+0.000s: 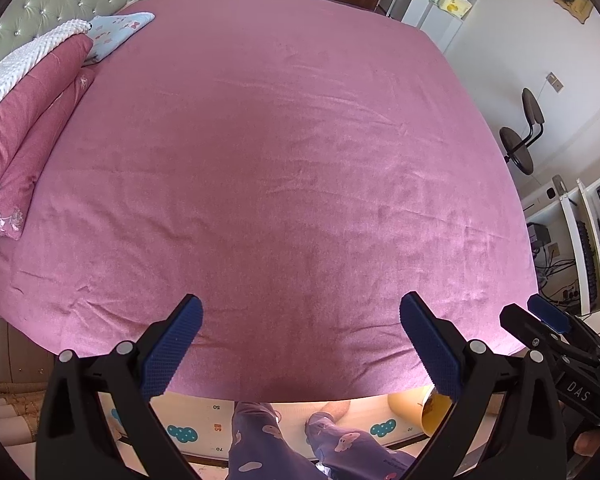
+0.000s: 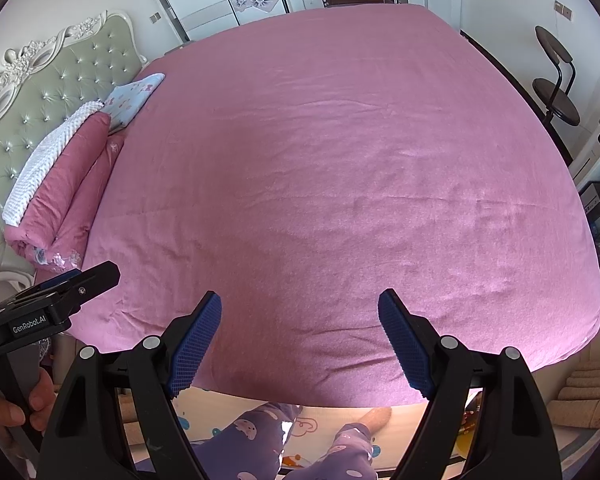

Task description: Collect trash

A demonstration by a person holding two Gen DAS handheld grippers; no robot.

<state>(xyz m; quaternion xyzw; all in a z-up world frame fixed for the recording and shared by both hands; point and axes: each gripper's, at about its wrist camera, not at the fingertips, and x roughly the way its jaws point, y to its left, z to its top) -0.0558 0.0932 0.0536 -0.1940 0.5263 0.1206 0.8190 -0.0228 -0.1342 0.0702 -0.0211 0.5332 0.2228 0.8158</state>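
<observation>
- Left wrist view: the left gripper [image 1: 300,320] is hanging over the near edge of the bed [image 1: 268,152] with its jaws spread wide and nothing between them. The pink sheet is filling the middle of the frame, and no trash is showing anywhere on it. Folded bedding [image 1: 24,120] is lying at the upper left against the headboard [image 1: 52,4]. The right gripper [image 1: 540,316] is peeking in at the lower right; from here one cannot tell how its jaws stand. A yellow bin-like object [image 1: 432,412] is sitting on the floor at the bottom right, partly hidden.
- Right wrist view: the right gripper [image 2: 300,316] is likewise gaping wide and empty above the bed's near edge. The left gripper [image 2: 72,280] is showing at the lower left, gripped by the person's hand [image 2: 16,408]. A stool [image 2: 556,92] is standing at the upper right. Again no trash is visible.
- Judgement: the task seems to be at a searching stage; the next move calls for looking elsewhere, perhaps the floor, to find litter.
</observation>
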